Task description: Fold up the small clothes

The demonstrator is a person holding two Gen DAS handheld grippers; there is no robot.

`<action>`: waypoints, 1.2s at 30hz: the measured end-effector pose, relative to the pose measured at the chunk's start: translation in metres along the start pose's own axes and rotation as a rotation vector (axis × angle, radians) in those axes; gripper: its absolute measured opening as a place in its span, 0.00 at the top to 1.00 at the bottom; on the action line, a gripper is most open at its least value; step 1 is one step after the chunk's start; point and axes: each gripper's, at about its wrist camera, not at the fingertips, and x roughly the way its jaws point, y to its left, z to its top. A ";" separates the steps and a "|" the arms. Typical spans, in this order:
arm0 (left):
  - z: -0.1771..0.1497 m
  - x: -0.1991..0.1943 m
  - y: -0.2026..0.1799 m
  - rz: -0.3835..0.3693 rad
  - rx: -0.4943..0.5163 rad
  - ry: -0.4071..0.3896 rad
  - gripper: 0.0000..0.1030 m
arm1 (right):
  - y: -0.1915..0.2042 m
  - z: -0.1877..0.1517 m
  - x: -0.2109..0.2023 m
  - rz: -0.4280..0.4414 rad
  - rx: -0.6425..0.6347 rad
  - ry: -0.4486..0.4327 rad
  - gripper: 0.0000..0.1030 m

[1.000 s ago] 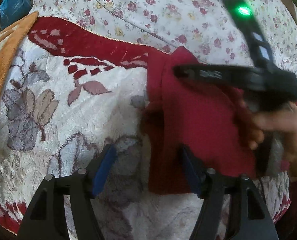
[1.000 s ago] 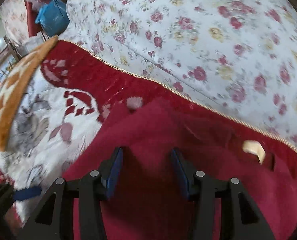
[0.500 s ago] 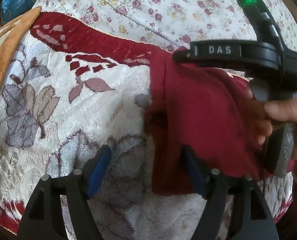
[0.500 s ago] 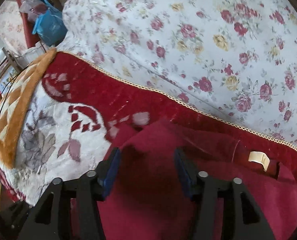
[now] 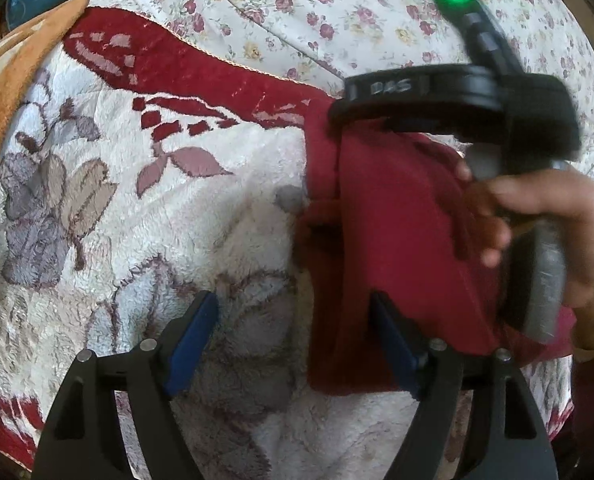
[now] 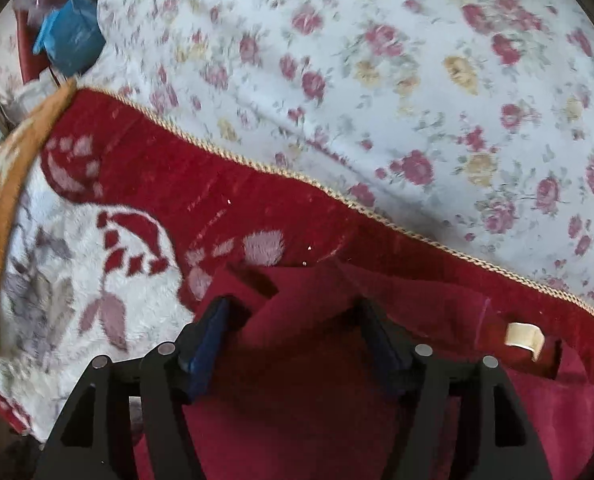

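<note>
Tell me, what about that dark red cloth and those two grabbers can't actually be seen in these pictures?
- Red garment: its right side is hidden in the left wrist view by the right hand and its tool; its near part is cut off in the right wrist view.
- Cream label: too small to read, right wrist view.
- Right gripper: whether its open fingers touch the cloth is unclear.

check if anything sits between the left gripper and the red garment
Nothing visible does. The left gripper is open at the near left edge of the red garment on the blanket, only bare blanket between its fingers. The right gripper, also open, hovers over the garment's far side.
</note>
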 end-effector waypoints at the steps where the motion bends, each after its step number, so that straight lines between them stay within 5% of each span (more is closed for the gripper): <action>1: 0.000 0.000 0.000 -0.002 -0.004 0.000 0.24 | 0.004 -0.001 -0.003 0.021 -0.005 0.012 0.28; 3: 0.000 0.000 0.000 -0.001 -0.009 -0.001 0.24 | 0.017 -0.003 -0.005 0.036 -0.045 0.040 0.16; 7: 0.002 0.002 -0.003 0.008 -0.012 -0.001 0.21 | 0.051 -0.012 0.018 -0.063 -0.166 0.100 0.12; 8: 0.004 0.003 -0.003 0.007 -0.018 -0.002 0.21 | 0.052 -0.015 0.021 -0.092 -0.180 0.094 0.16; 10: 0.007 0.002 -0.003 -0.005 -0.035 -0.008 0.19 | 0.049 -0.019 0.016 -0.121 -0.184 0.049 0.40; 12: 0.009 0.001 -0.005 -0.016 -0.038 -0.019 0.16 | 0.036 -0.020 0.000 -0.061 -0.163 0.026 0.78; 20: 0.019 0.002 -0.013 -0.078 -0.047 -0.078 0.14 | 0.000 -0.024 -0.069 0.147 -0.046 -0.069 0.85; 21: 0.021 0.001 -0.014 -0.102 -0.056 -0.084 0.16 | -0.003 -0.023 -0.071 0.150 -0.036 -0.071 0.85; 23: 0.024 0.002 -0.018 -0.173 -0.054 -0.076 0.65 | -0.011 -0.024 -0.073 0.167 -0.009 -0.070 0.85; 26: 0.021 -0.002 -0.033 -0.210 -0.001 -0.076 0.80 | -0.015 -0.026 -0.075 0.177 0.004 -0.064 0.85; 29: 0.019 -0.009 -0.044 -0.236 0.043 -0.098 0.83 | -0.018 -0.024 -0.075 0.187 0.015 -0.054 0.79; 32: 0.018 -0.016 -0.046 -0.257 0.054 -0.116 0.84 | -0.016 -0.022 -0.074 0.181 0.022 -0.028 0.23; 36: 0.019 -0.018 -0.048 -0.266 0.058 -0.117 0.84 | 0.004 -0.018 -0.064 0.184 -0.032 0.021 0.16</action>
